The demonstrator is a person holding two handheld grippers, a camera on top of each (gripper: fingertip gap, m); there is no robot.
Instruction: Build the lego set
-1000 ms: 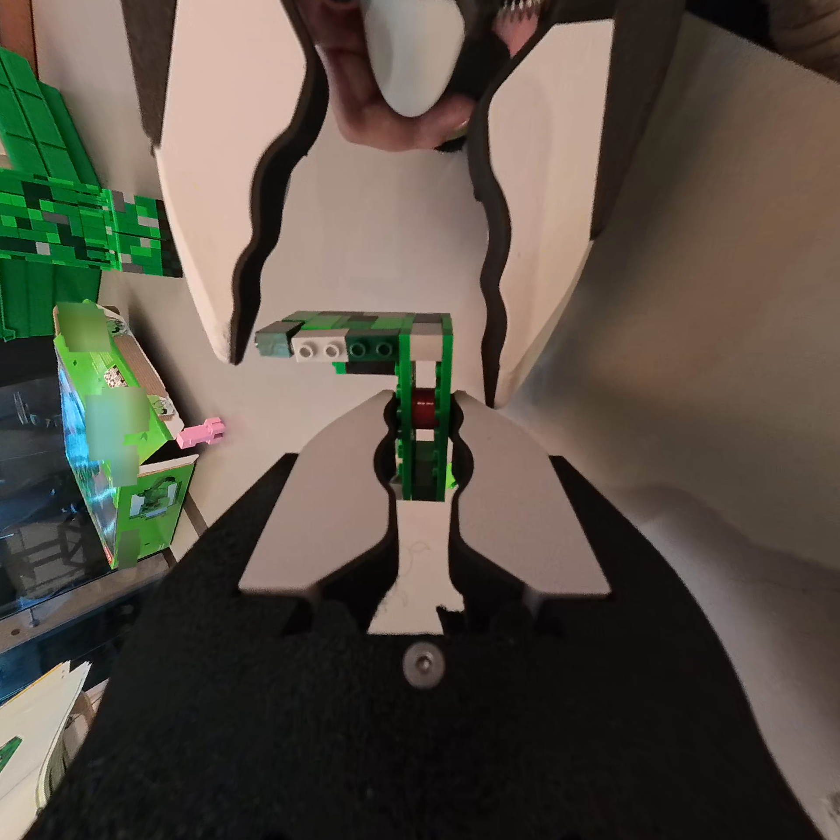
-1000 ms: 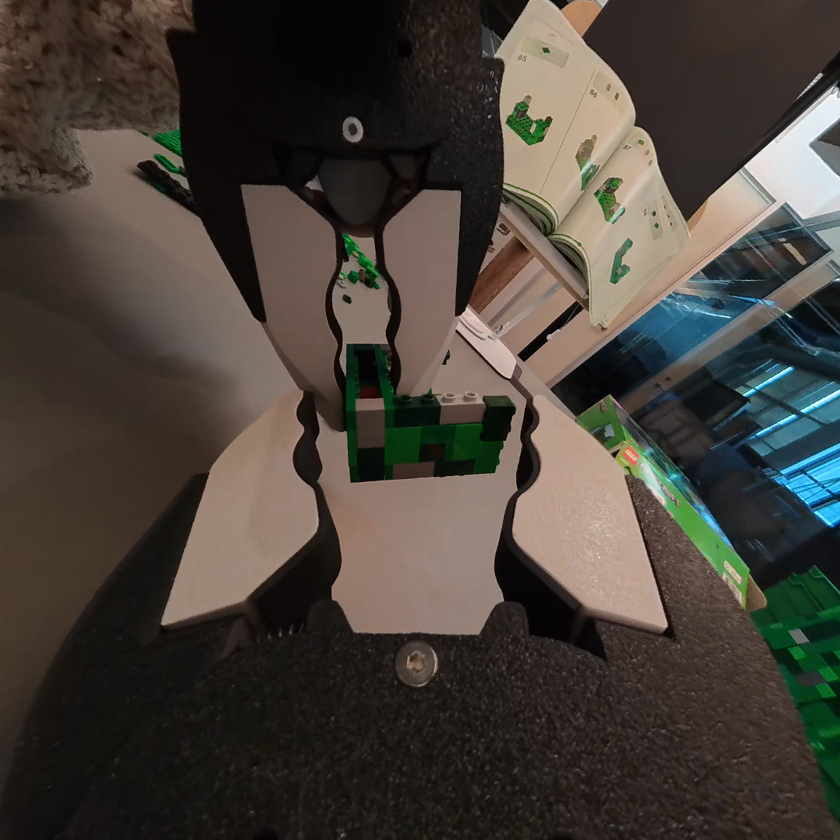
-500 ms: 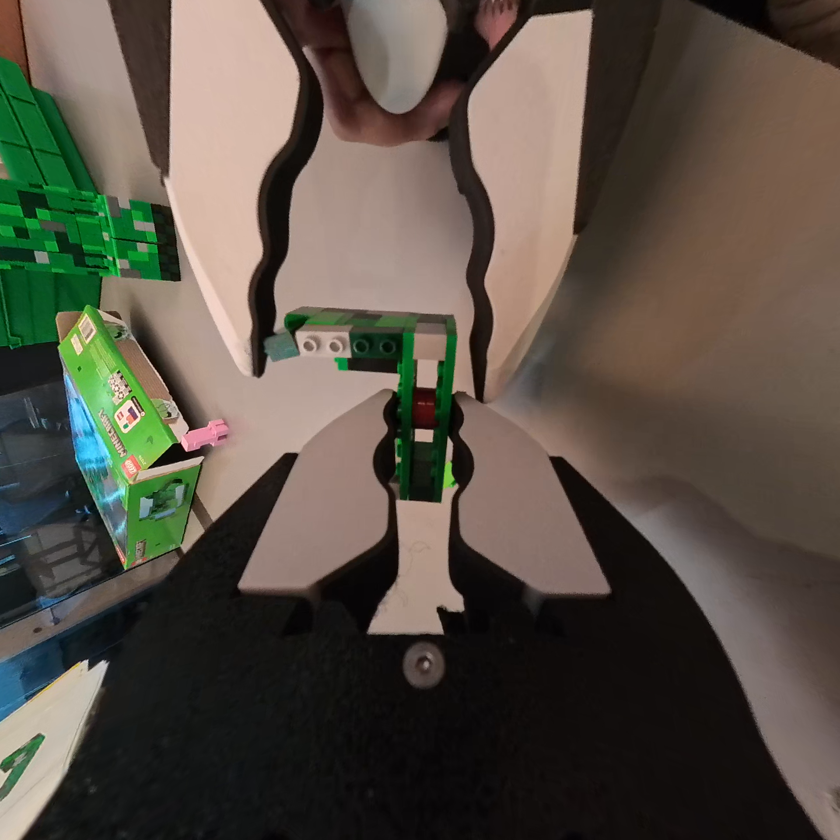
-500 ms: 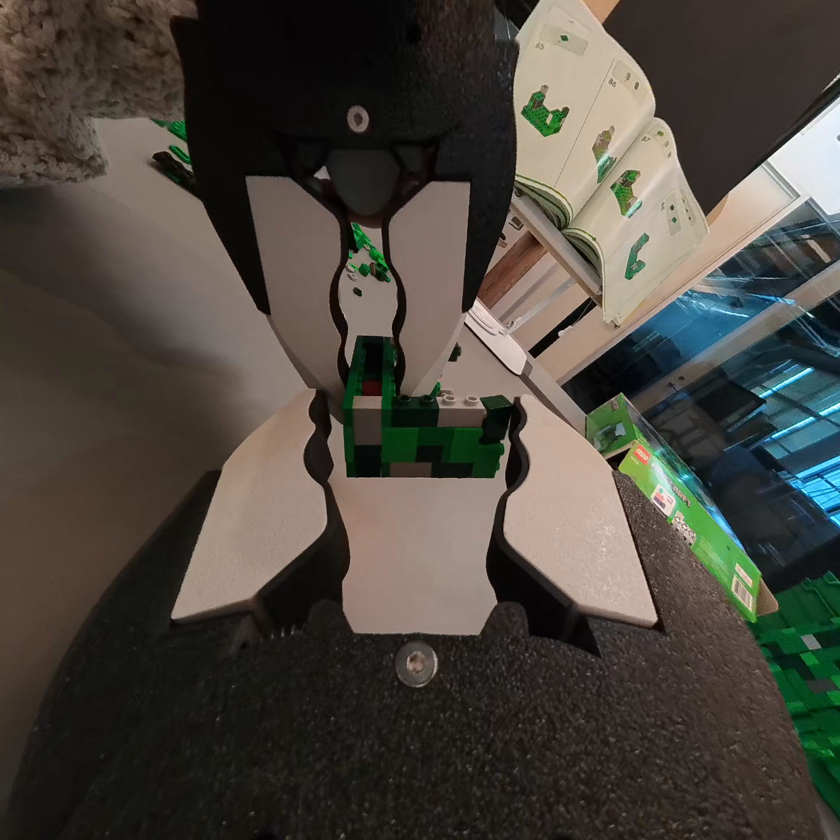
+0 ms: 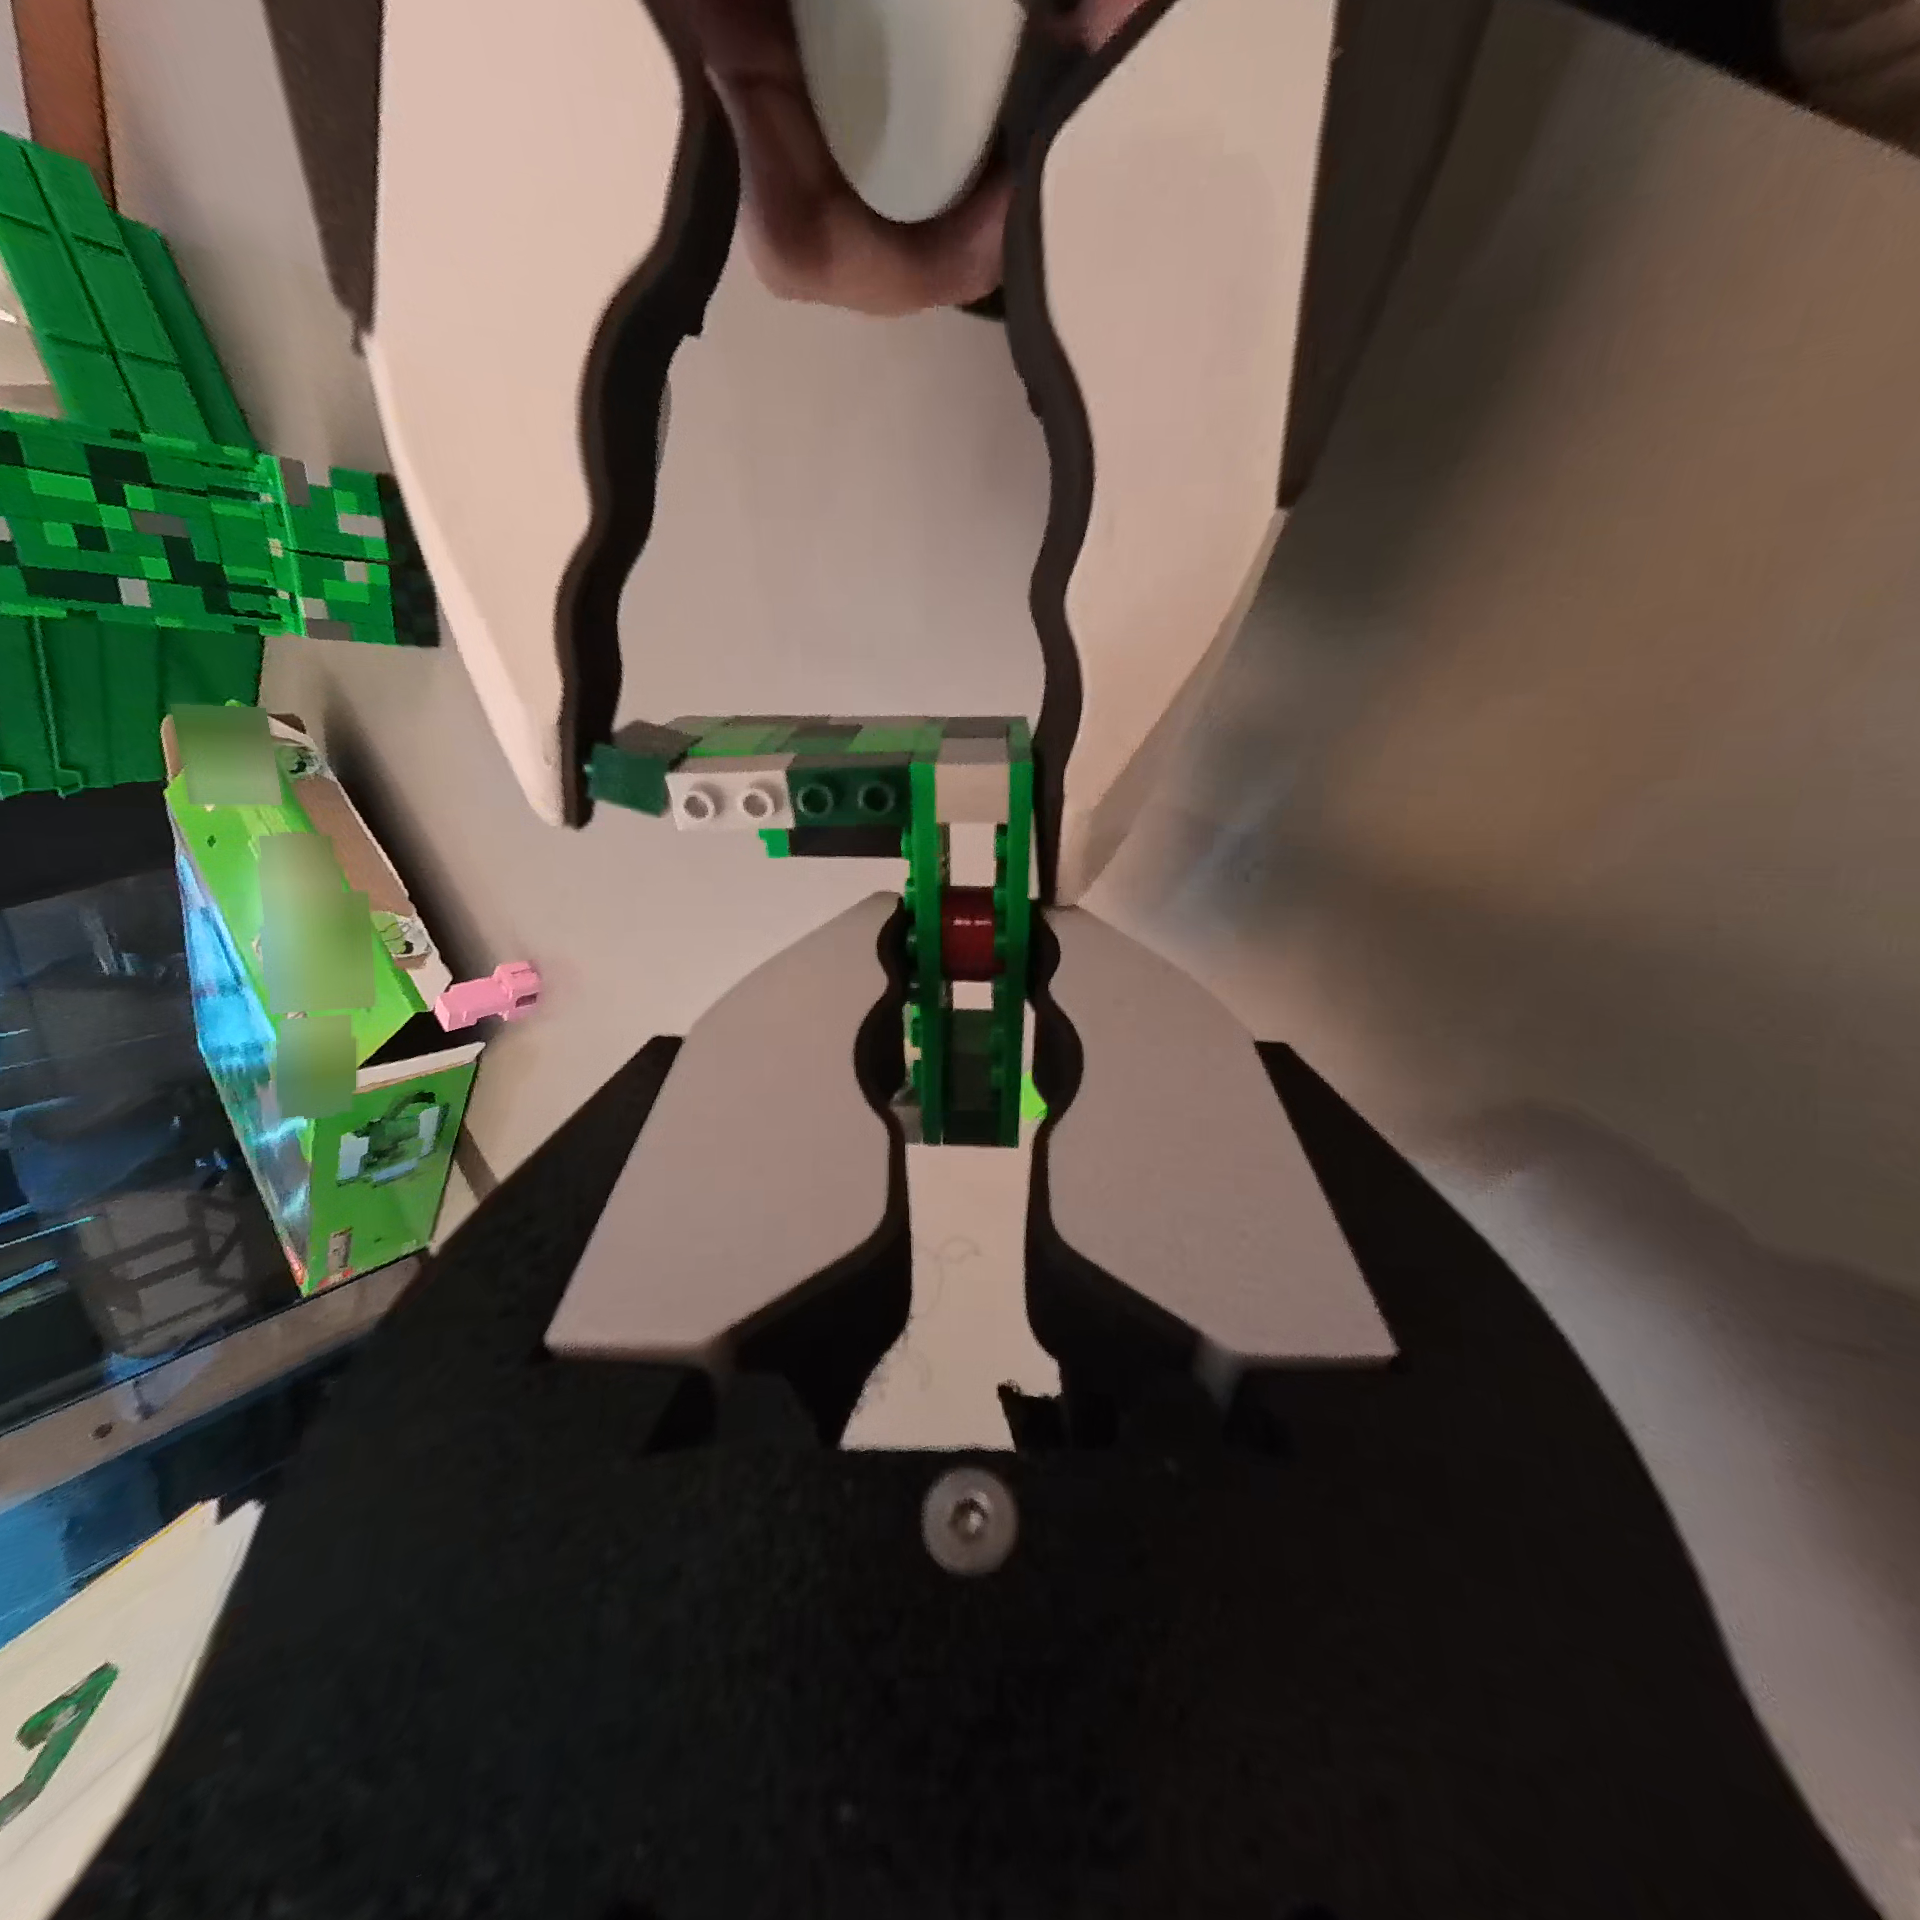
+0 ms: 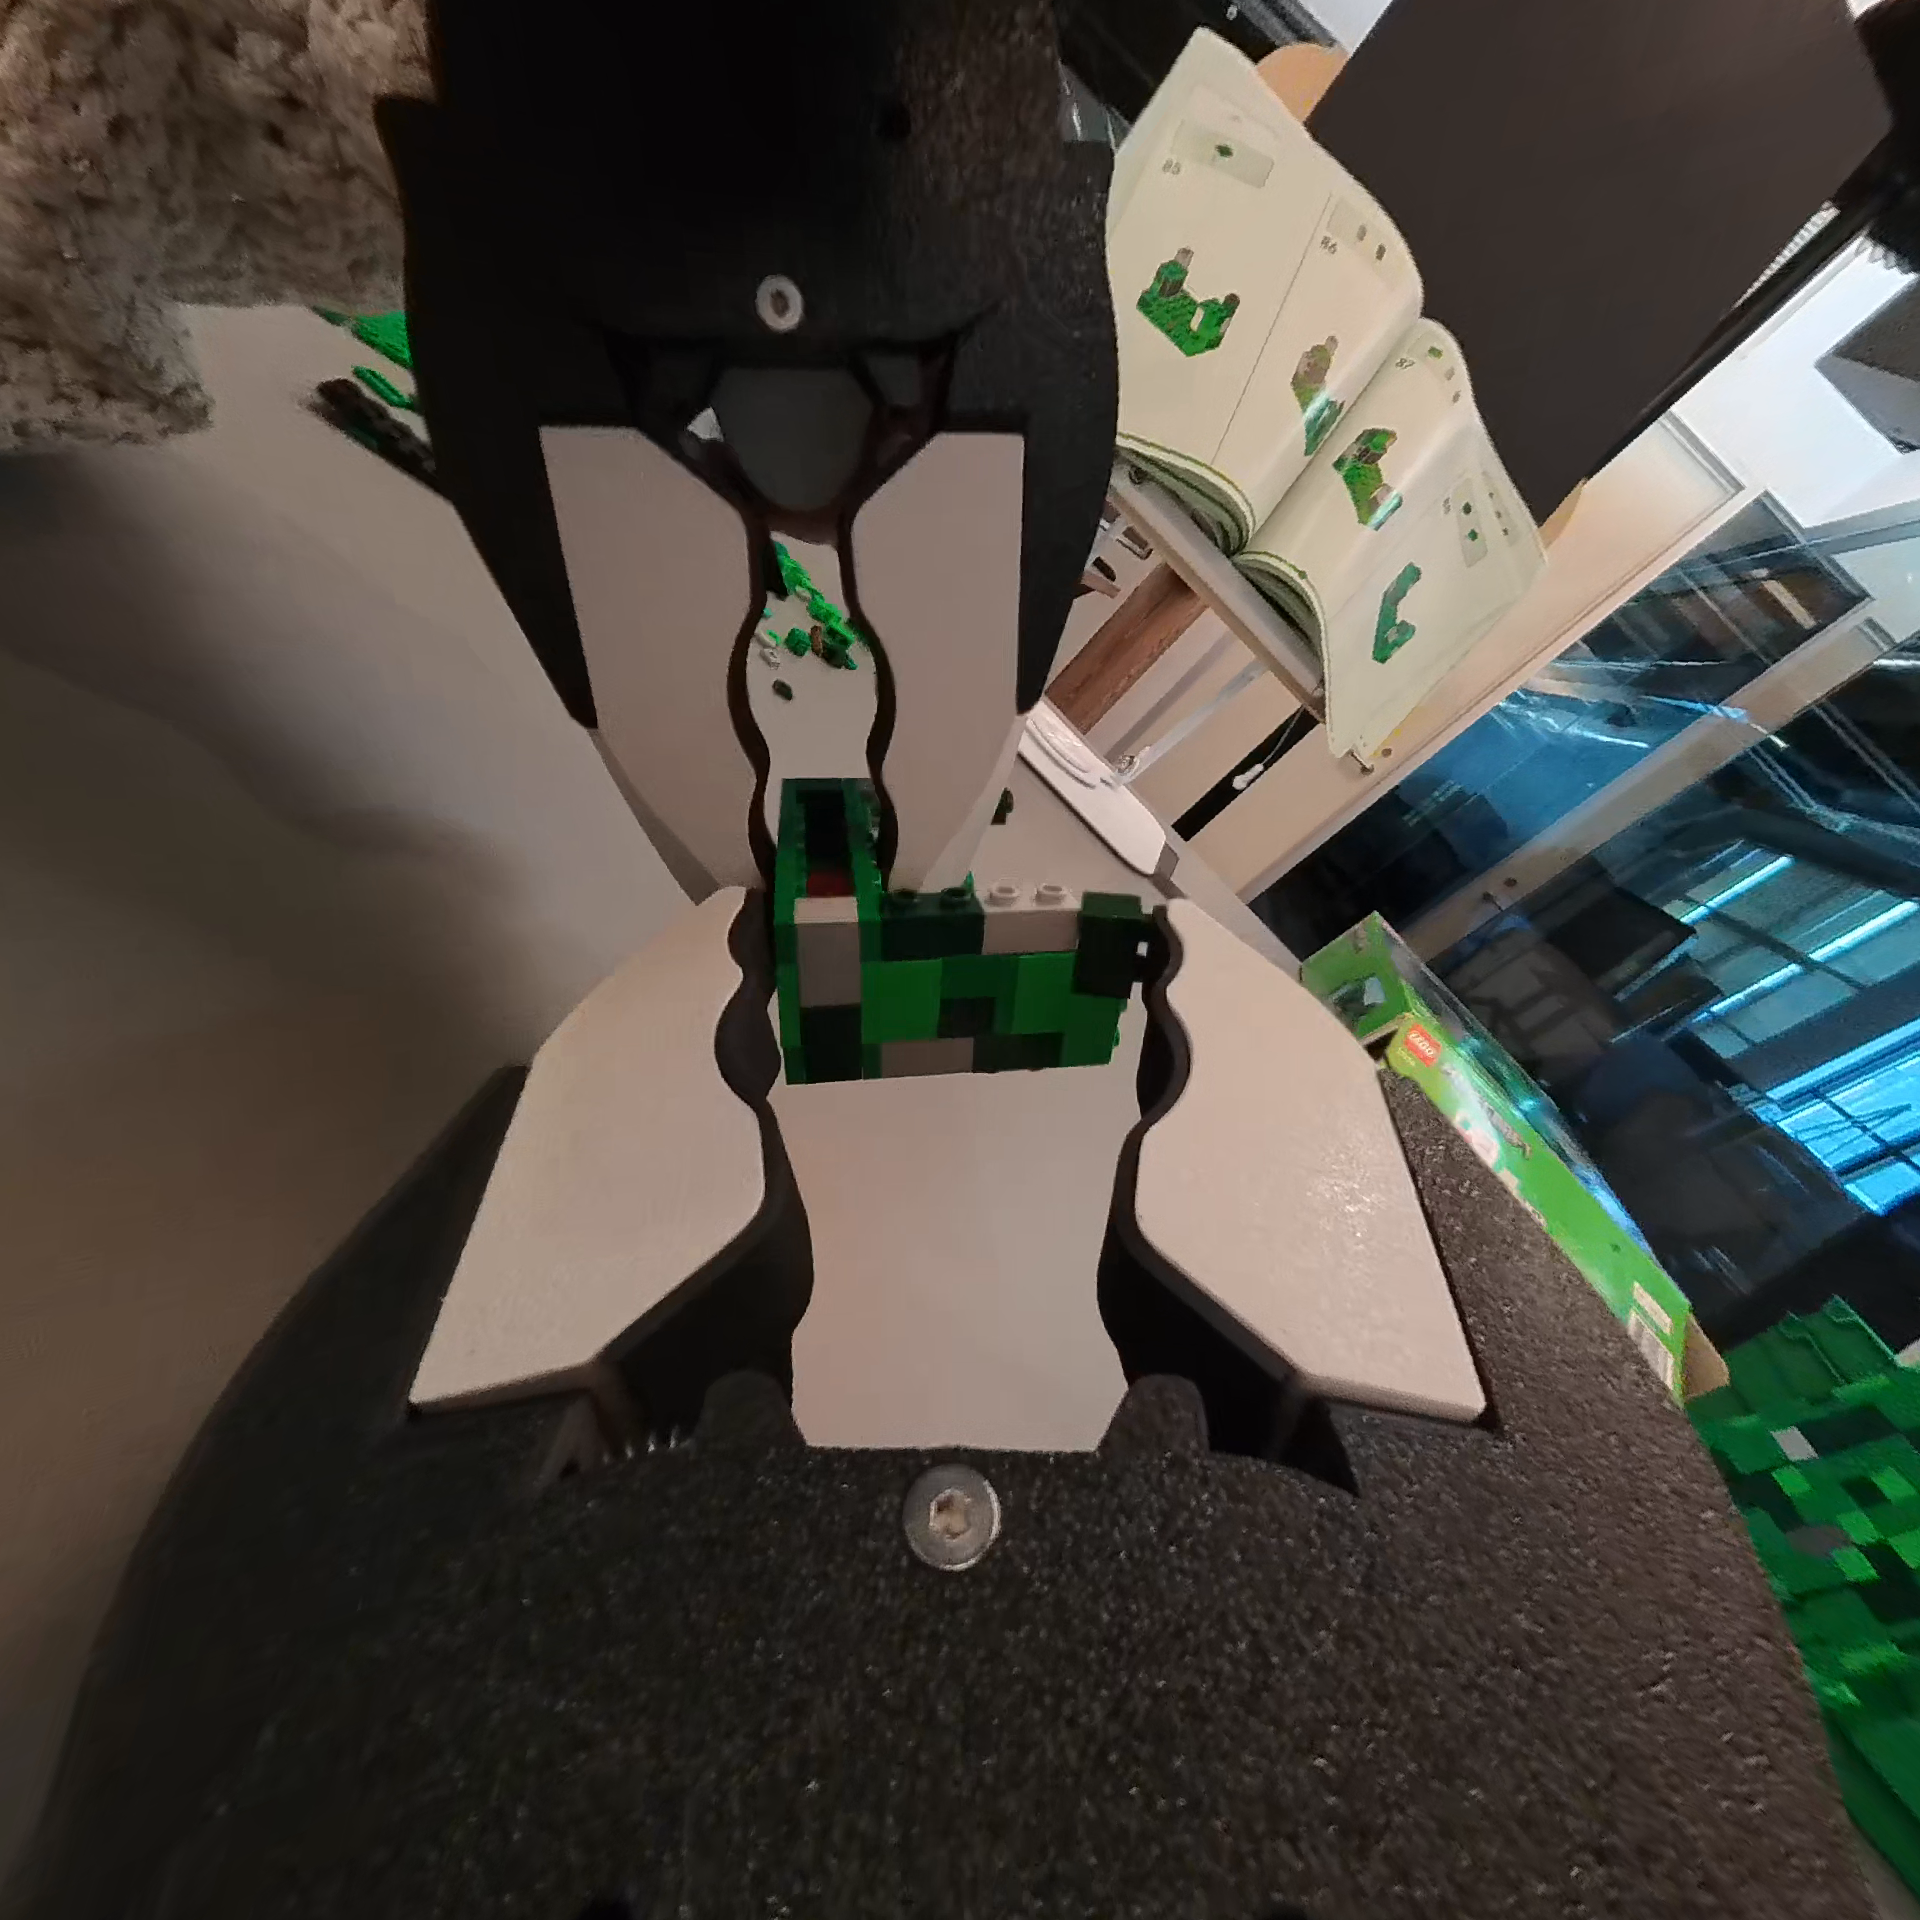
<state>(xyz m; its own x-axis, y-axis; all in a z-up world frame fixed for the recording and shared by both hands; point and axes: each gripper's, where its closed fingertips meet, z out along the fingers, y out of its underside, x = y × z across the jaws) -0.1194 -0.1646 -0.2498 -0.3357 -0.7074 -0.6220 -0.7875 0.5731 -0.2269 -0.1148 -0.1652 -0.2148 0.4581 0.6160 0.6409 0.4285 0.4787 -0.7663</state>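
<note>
A small L-shaped lego assembly of green, dark green, grey and white bricks with a red piece inside is held in the air between both grippers. My left gripper is shut on its narrow green frame, around the red piece. My right gripper spans the long side of the assembly, with one finger on the frame end and the other on the dark green end brick. In the left wrist view the right gripper comes in from above. In the right wrist view the left gripper comes in from above.
A large green pixel-pattern build, an open green box and a pink piece lie on the white table at the left. An open instruction booklet stands behind, and loose bricks lie beyond. A hand holds the right gripper. Only a small space, under 4 cm, lies between the two pairs of fingers. The large green pixel-pattern build is about 35 centimeters from both grippers' fingertips. The right camera catches it too, in the right wrist view.
The right gripper's fingers have closed in from a wide gap until they touch both ends of the assembly. The left gripper has kept its hold.
</note>
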